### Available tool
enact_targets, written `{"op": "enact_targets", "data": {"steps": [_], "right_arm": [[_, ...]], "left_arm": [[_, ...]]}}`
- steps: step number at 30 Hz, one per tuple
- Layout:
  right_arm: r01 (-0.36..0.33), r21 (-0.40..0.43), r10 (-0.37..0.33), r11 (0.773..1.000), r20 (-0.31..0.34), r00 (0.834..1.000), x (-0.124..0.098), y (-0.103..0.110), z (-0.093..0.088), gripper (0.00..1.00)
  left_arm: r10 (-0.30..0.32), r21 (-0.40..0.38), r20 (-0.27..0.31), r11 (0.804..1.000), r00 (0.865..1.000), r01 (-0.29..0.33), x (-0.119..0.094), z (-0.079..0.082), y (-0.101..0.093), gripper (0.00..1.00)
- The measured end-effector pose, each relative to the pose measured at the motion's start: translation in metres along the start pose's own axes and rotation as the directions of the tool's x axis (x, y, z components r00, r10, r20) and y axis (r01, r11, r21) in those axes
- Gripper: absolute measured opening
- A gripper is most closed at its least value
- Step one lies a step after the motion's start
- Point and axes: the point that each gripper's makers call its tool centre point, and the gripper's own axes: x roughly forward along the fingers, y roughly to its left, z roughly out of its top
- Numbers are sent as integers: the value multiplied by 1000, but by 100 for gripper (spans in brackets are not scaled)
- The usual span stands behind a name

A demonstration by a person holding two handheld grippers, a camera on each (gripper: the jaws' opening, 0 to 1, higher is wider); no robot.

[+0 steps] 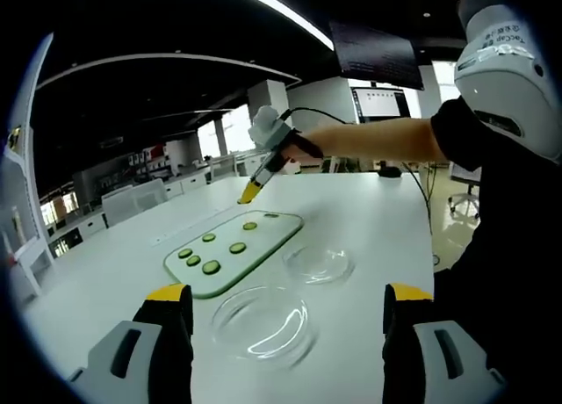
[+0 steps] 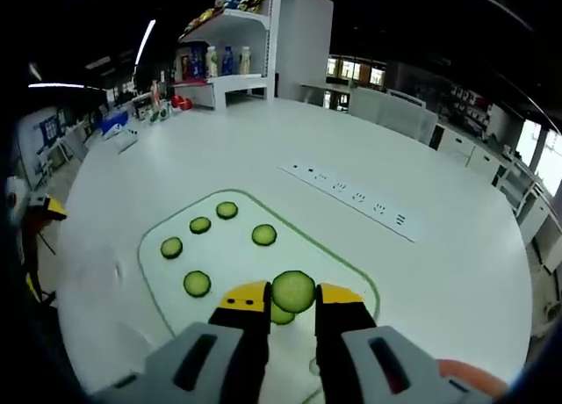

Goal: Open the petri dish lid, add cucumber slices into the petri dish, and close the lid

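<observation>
A white desk (image 1: 369,202) carries a pale cutting board (image 1: 235,250) with a green edge, and everything else sits around that board.

In the left gripper view, five cucumber slices (image 1: 212,267) lie flat on the board. Just beside the board's near corner sits a clear petri dish (image 1: 263,323), and a second clear round piece, the lid (image 1: 318,264), lies next to the board's right side; which of the two is base and which is lid cannot be told for sure. The left gripper (image 1: 285,303) hangs above the dish with its yellow-tipped jaws spread wide apart and nothing between them. Beyond the board's far end, the right gripper (image 1: 250,193) reaches in on a person's bare forearm (image 1: 373,142), raised above the board's far end.

In the right gripper view, the right gripper (image 2: 292,297) is clamped on one cucumber slice (image 2: 293,292), held upright between its yellow tips above the board's near end. Another slice shows partly behind the held one, and four more lie farther out on the board (image 2: 167,272). A power strip (image 2: 351,196) lies on the desk beyond the board's right side, and shelves (image 2: 228,44) with bottles stand far behind the board.
</observation>
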Motion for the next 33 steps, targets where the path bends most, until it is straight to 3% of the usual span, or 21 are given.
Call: {"op": "enact_targets", "data": {"steps": [18,28,33], "right_arm": [[-126,-85,131,988,56,990,-73,76,-4,17],[-197,-158,207,968,48,977,-93,120,-6,18],[-265,-177,271,948,13,963,-94,139,-17,18]], "left_arm": [[14,-3,-10,1000,1000,-14,0,-6,-3,90],[12,-6,-16,1000,1000,-12,1,-9,-3,89],[11,-7,-11,1000,1000,-12,1,-8,-3,89]]}}
